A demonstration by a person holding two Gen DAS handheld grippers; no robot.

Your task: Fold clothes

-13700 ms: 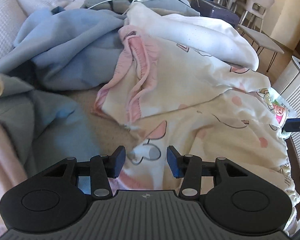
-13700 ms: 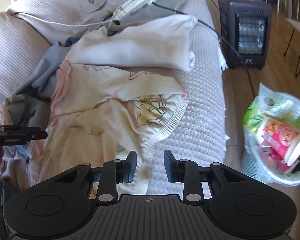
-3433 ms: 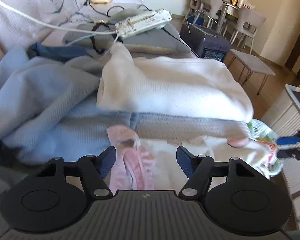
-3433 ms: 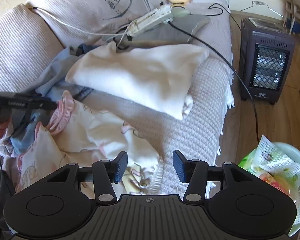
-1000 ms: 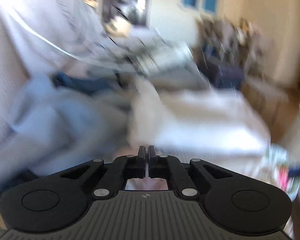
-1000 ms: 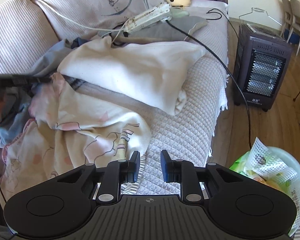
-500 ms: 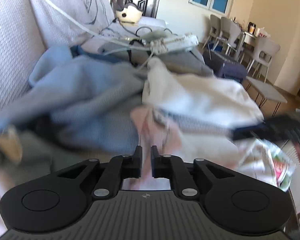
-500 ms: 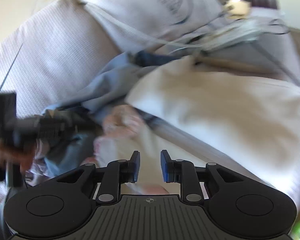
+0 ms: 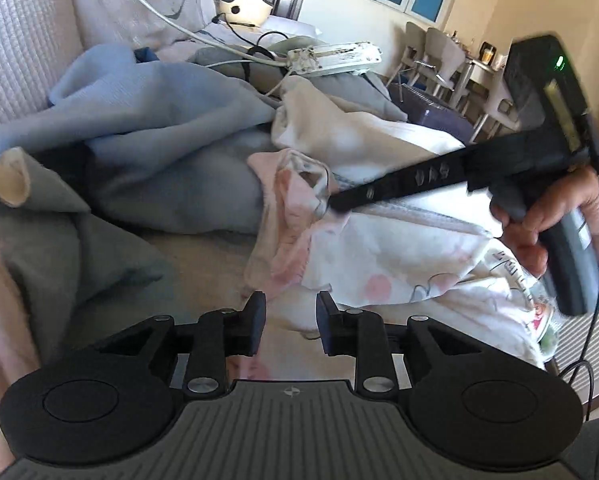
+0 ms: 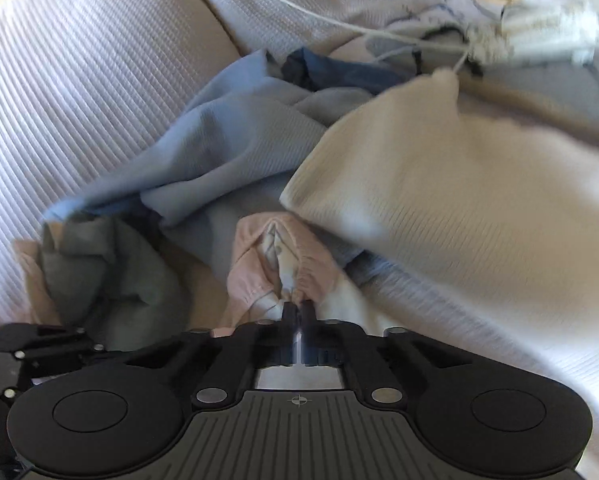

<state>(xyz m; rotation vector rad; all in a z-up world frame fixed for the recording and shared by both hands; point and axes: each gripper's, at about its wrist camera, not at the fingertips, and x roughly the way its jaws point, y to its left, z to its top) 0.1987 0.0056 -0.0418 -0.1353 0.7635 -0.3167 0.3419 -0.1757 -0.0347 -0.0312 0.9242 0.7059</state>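
A white garment with pink trim and cartoon prints (image 9: 395, 264) lies bunched on the sofa. Its pink-edged waistband (image 10: 275, 256) is pinched by my right gripper (image 10: 297, 310), whose fingers are shut on it. In the left wrist view the right gripper (image 9: 335, 202) reaches in from the right and holds that waistband up. My left gripper (image 9: 289, 320) is open just in front of the garment's lower pink edge and holds nothing.
A blue blanket (image 9: 147, 120), a cream folded cloth (image 9: 363, 136) and a grey-green cloth (image 10: 99, 272) crowd the sofa. A white power strip (image 9: 335, 58) with cables lies behind. The sofa back (image 10: 79, 80) rises at left. Chairs and a heater stand at far right.
My left gripper has opened and let go of the pink edge. My right gripper has swung left across the sofa and closed on the pink waistband.
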